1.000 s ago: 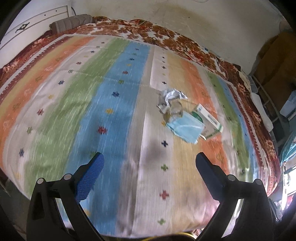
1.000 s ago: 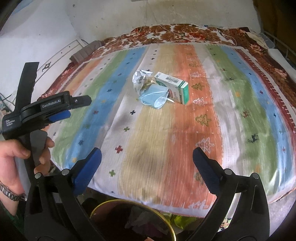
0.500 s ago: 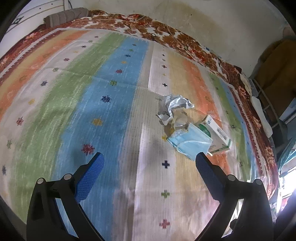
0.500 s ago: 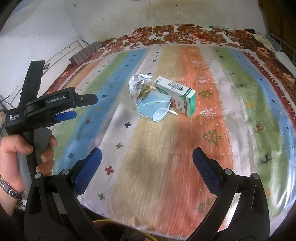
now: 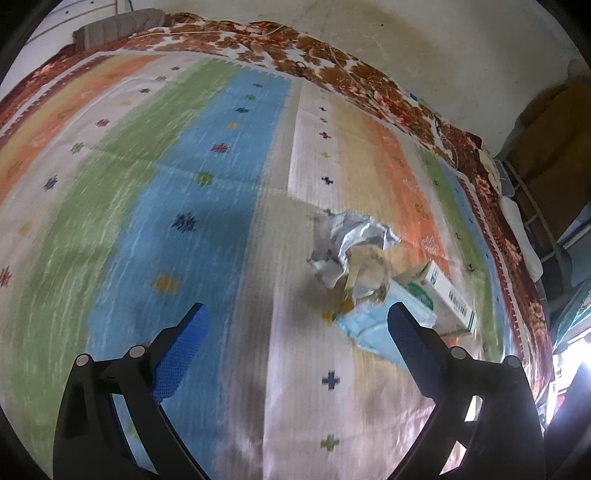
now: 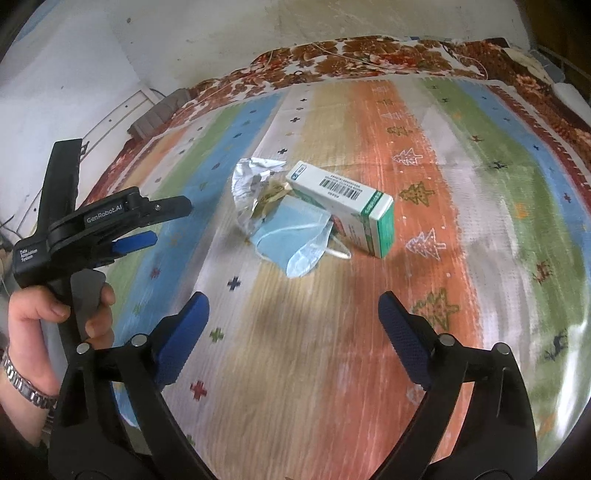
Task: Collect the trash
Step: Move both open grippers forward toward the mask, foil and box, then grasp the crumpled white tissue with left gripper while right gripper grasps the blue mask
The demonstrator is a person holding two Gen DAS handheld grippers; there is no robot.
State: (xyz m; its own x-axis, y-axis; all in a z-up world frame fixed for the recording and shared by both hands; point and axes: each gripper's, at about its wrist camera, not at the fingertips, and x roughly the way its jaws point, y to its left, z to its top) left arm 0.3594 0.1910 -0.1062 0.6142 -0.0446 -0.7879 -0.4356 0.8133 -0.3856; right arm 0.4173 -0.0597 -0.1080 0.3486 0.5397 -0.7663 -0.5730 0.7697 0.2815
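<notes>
A small pile of trash lies on a striped bedspread [image 6: 332,332]: a crumpled silver foil wrapper [image 6: 253,177], a clear crinkled wrapper [image 6: 271,199], a light blue face mask [image 6: 295,236] and a white and green carton [image 6: 347,201]. In the left wrist view the foil [image 5: 347,240], mask [image 5: 373,328] and carton [image 5: 443,299] sit just ahead of the right fingertip. My left gripper [image 5: 295,328] is open and empty above the bedspread [image 5: 184,206]. My right gripper [image 6: 293,317] is open and empty, short of the pile. The left gripper also shows in the right wrist view [image 6: 162,221].
A brown floral blanket [image 6: 369,55] borders the bedspread along the wall. A rolled grey cloth [image 5: 118,27] lies at the far corner. Shelves and cloth [image 5: 535,206] stand past the bed's right edge. The person's hand [image 6: 55,314] holds the left gripper.
Both grippers have moved forward over the bed toward the trash pile, which now looks larger and nearer. The yellow-rimmed bin seen under the right gripper earlier is out of view.
</notes>
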